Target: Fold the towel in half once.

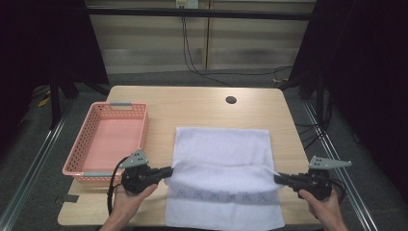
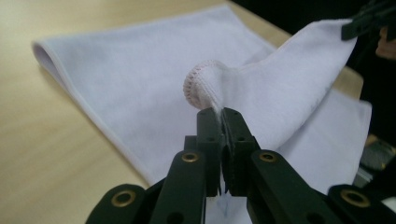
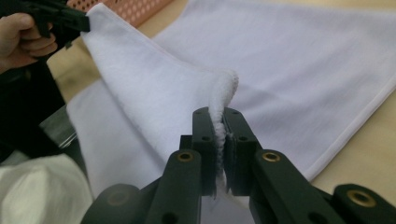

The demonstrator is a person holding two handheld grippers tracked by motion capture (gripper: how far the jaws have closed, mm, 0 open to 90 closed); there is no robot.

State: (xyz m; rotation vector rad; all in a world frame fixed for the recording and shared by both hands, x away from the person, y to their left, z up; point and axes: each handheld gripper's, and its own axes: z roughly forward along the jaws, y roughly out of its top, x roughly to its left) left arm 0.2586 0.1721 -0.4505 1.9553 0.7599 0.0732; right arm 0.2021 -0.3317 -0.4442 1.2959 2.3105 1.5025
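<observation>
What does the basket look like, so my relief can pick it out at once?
Start at the wooden table and go to its left edge, beside the white towel. The basket there is a shallow pink plastic rectangle with perforated walls and grey handles; it is the one coloured thing on the table.

Bare table (image 1: 202, 103) beyond the towel (image 1: 222, 144), pink basket (image 1: 108, 139) hard against the left tongs' (image 1: 169, 171) outer side.

A pink basket (image 1: 107, 139) is set at the left of the wooden desk (image 1: 202, 103); black cables (image 1: 202, 72) are laid behind.
</observation>
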